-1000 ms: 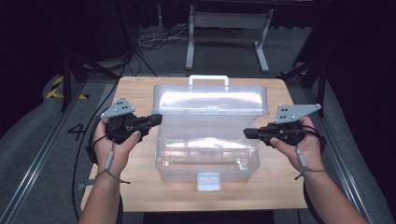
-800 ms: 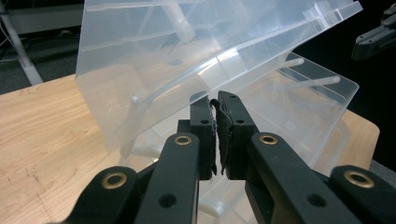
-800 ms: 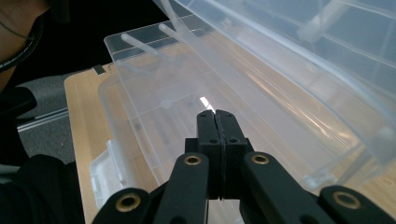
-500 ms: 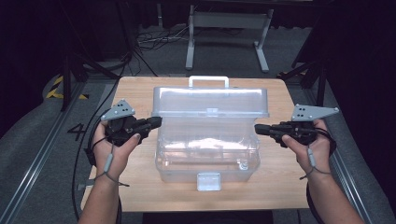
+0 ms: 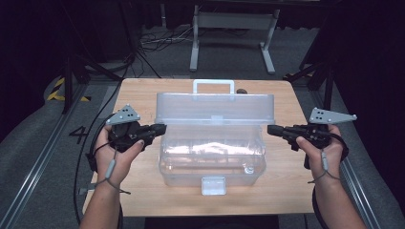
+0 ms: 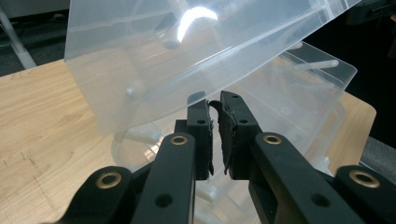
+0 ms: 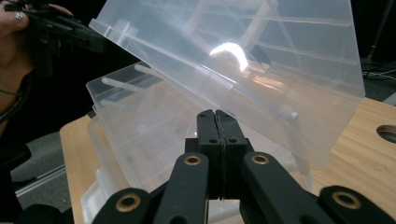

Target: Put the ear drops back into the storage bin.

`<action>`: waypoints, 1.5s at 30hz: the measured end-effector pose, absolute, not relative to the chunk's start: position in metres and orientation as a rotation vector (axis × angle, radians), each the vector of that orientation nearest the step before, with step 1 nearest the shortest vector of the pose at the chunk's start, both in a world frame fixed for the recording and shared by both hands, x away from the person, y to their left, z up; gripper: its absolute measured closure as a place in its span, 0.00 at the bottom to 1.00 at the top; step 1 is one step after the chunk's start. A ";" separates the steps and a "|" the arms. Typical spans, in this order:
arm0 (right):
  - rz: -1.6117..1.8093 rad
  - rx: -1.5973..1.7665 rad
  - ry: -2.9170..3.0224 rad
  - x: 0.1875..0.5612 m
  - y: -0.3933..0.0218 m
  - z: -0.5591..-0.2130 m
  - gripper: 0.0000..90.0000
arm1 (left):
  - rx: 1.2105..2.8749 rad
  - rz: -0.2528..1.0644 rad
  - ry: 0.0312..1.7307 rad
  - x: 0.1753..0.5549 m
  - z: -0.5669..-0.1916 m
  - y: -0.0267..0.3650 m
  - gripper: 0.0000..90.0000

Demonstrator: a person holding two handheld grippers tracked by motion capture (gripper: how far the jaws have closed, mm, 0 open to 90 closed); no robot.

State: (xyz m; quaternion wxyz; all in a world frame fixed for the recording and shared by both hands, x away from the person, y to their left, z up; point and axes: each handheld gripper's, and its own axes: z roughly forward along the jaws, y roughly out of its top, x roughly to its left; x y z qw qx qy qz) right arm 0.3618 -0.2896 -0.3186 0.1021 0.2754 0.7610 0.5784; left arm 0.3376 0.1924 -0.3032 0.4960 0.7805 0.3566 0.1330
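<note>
We have a clear plastic box (image 5: 212,157) in the middle of the wooden tabletop (image 5: 282,191), its lid (image 5: 215,109) swung up and leaning back on the rear hinge, carry handle at the far edge, front latch facing us.

Our left claw (image 5: 160,129) sits just at the box's left end, under the raised lid's corner. Its jaws have just been opening a little and now stand a narrow slit apart (the left gripper view shows daylight between the pads), with nothing pinched between them; the lid edge hangs just beyond the tips. Our right claw (image 5: 273,130) is pressed fully together on nothing and hovers beside the box's right end, apart from it.

As we judge it, neither claw has any grip on the lid, so it stands only by its own balance. A nudge from either tip under that edge could tip it forward and let it slam onto the tray, or onto a claw still underneath. Pushing from one end alone (say the left, which is nearer) could instead skid the light box across the tabletop or twist it round. The slick, glare-covered plastic also makes a pinch on the thin lid wall liable to slip.
</note>
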 end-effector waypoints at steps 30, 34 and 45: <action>1.664 0.841 2.360 0.351 -0.289 -0.333 1.00 | 2.061 0.247 0.876 0.323 -0.307 0.194 0.85; 1.643 0.840 2.382 0.349 -0.289 -0.333 1.00 | 2.081 0.241 0.877 0.322 -0.308 0.194 0.84; 1.544 0.825 2.465 0.346 -0.286 -0.336 1.00 | 2.152 0.208 0.890 0.317 -0.309 0.194 0.81</action>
